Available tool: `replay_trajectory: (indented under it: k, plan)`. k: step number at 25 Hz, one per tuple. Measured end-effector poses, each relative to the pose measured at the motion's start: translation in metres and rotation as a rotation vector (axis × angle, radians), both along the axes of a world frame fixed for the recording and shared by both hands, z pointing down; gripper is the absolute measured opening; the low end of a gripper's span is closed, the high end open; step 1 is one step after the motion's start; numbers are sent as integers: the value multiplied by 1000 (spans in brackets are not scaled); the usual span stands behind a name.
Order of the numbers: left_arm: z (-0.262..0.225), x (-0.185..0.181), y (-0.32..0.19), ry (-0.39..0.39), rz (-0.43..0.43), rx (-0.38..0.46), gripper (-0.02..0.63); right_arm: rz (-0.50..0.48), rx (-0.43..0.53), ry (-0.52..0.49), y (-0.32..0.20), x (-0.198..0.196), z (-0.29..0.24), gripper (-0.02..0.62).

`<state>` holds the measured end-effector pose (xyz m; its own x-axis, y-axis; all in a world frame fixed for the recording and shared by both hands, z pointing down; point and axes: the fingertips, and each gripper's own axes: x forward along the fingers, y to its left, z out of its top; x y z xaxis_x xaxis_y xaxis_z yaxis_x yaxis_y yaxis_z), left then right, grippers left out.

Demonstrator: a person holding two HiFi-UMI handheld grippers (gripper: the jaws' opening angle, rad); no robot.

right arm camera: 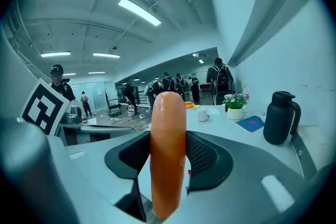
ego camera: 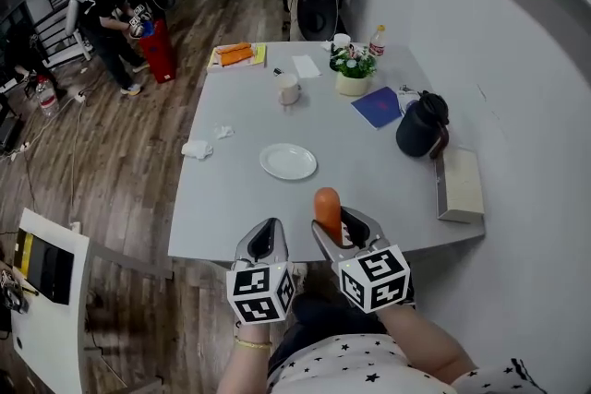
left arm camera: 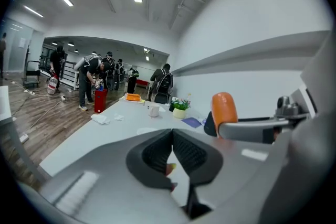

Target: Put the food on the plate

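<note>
An orange sausage stands upright between the jaws of my right gripper, which is shut on it over the table's near edge. In the right gripper view the sausage fills the middle, pinched between the two dark pads. My left gripper is just left of it, shut with nothing held; its pads meet. From the left gripper view the sausage shows at the right. A white plate lies empty on the grey table, a little beyond both grippers.
On the table stand a white cup, a potted plant, a blue booklet, a black jug, a box at the right edge, crumpled tissue and an orange item far back. People stand beyond on the wooden floor.
</note>
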<state>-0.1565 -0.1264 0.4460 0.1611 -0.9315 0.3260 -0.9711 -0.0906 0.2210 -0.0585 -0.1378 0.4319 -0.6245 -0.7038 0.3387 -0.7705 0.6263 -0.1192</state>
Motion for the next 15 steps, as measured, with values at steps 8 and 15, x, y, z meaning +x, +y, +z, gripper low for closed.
replay_trajectory:
  k: [8, 15]
  plan:
    - [22, -40, -67, -49, 9, -47, 8, -62, -34, 60, -85, -45, 36, 212]
    - [33, -72, -125, -39, 11, -55, 8, -107, -56, 158, -157, -72, 66, 212]
